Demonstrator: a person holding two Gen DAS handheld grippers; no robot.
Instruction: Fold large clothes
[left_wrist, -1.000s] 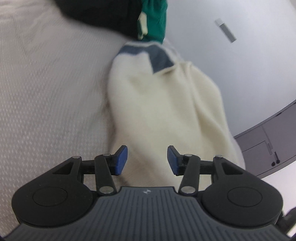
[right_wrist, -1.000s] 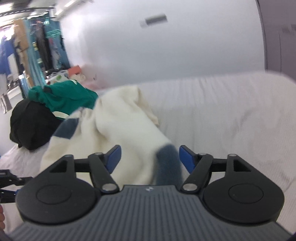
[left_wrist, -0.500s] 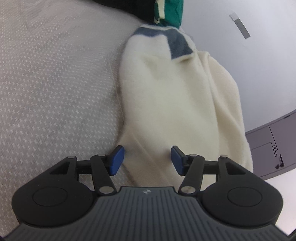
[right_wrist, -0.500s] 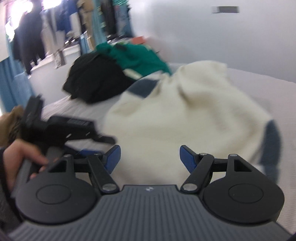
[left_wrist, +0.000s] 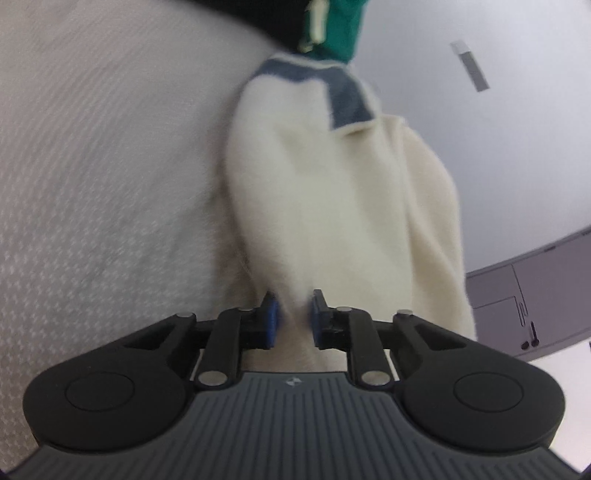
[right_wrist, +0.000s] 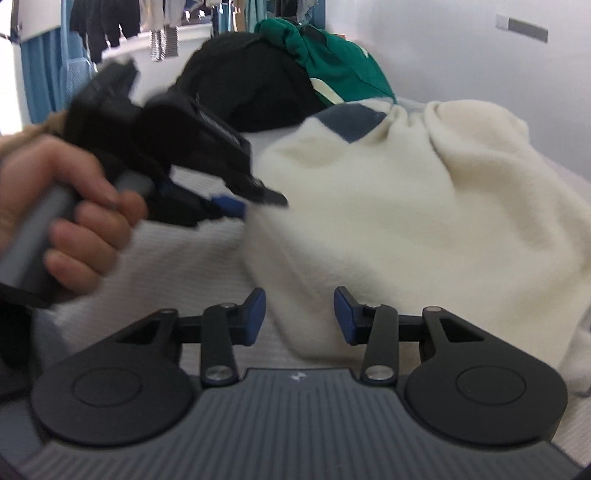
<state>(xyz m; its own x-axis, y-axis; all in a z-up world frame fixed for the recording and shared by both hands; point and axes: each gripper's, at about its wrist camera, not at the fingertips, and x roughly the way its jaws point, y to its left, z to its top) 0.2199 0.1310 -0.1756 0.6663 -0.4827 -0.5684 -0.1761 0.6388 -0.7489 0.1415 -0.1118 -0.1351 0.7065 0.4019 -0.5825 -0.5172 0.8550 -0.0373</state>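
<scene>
Left hand-held gripper (left_wrist: 293, 317) closing; right hand-held gripper (right_wrist: 299, 315) closing.

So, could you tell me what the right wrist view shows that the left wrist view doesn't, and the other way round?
Only the right wrist view shows the person's hand holding the left tongs at the cream sweater's edge, the clothes hanging at the back, and the right tongs, jaws closing with no clear grip on the sweater. Only the left wrist view shows the grey cabinet and the left tongs' jaws closing on sweater fabric. Both show the sweater, the black garment, the green garment and the white bed cover.
</scene>
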